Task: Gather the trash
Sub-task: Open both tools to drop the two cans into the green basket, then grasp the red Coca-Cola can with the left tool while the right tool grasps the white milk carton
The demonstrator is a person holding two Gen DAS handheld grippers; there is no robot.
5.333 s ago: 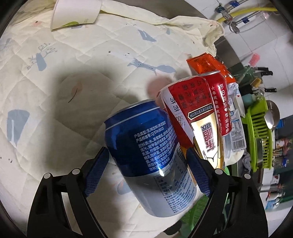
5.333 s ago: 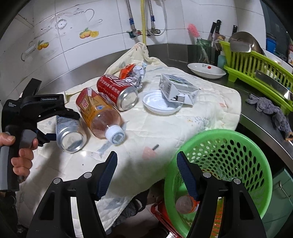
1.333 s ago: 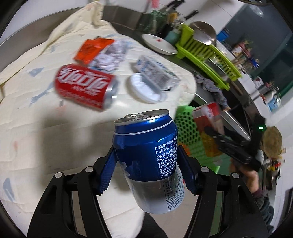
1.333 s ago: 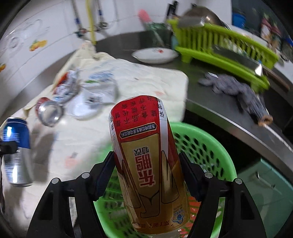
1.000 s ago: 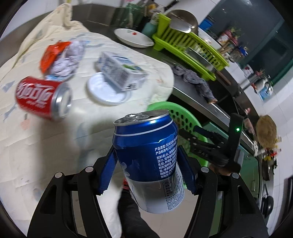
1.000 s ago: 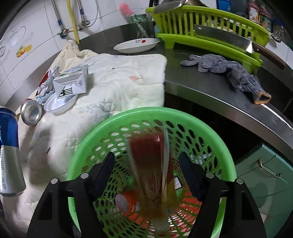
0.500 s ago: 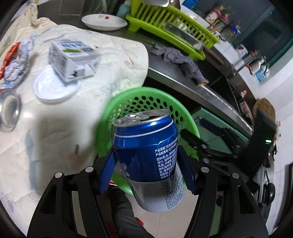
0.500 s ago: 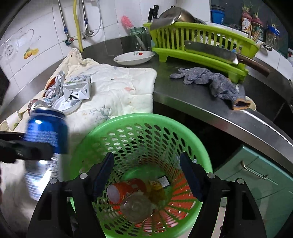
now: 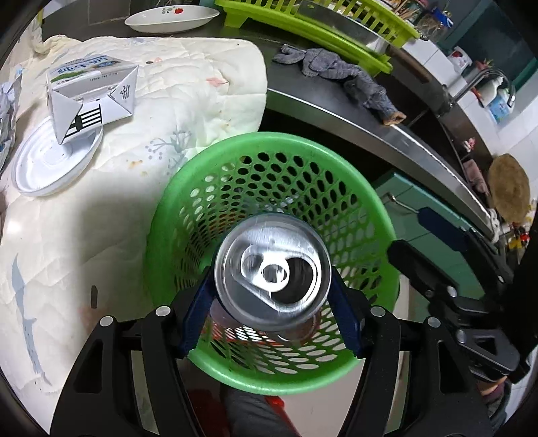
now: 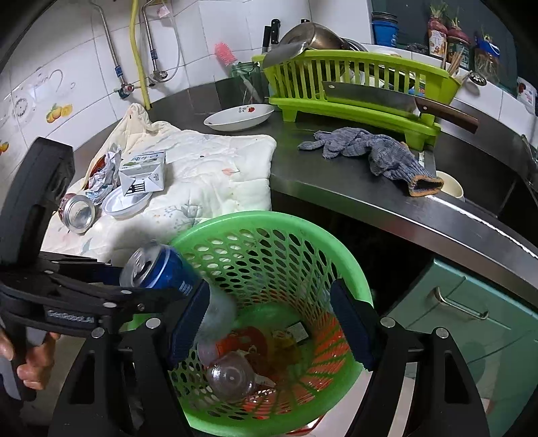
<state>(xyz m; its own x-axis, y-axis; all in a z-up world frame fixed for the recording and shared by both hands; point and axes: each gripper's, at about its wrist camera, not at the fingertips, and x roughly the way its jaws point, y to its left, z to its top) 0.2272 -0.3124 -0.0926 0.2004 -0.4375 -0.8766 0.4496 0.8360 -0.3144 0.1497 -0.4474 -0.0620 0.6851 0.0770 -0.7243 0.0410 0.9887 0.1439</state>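
Tipping top-first toward the lens, the blue can [image 9: 270, 269] fills the middle of the left wrist view, its silver lid and pull tab smeared by blur while the left gripper [image 9: 269, 292] around it is sharp. The blue pads stand on either side of the can at about its own width, and the can looks loose between them, not pinched. It hangs directly over the mouth of the green basket [image 9: 175, 188], which stands below the edge of the steel counter [image 9: 386, 131]. On the quilted cloth [image 9: 201, 67] to the left, a milk carton [image 9: 90, 90] rests partly on a white plastic lid [image 9: 43, 168]. Farther along the counter lie a grey glove [image 9: 336, 67], a white bowl [image 9: 171, 16] and a green dish rack [image 9: 319, 27].

From the right wrist view, the right gripper [image 10: 269, 295] points down into the basket with its jaws wide and nothing between them. The same can shows at lower left (blue side out, lid up and to the left), tilted over the basket's near rim with its lower end blurred, between the left gripper's black fingers. A hand [image 10: 30, 363] grips that tool's handle at the left edge. In the basket's bottom lie a clear bottle [image 10: 232, 373] and some orange and red trash. A red can [image 10: 79, 211] lies on its side on the cloth beside the lid, crumpled wrappers [image 10: 106, 171] just behind it. A cleaver [image 10: 376, 95] rests across the dish rack.
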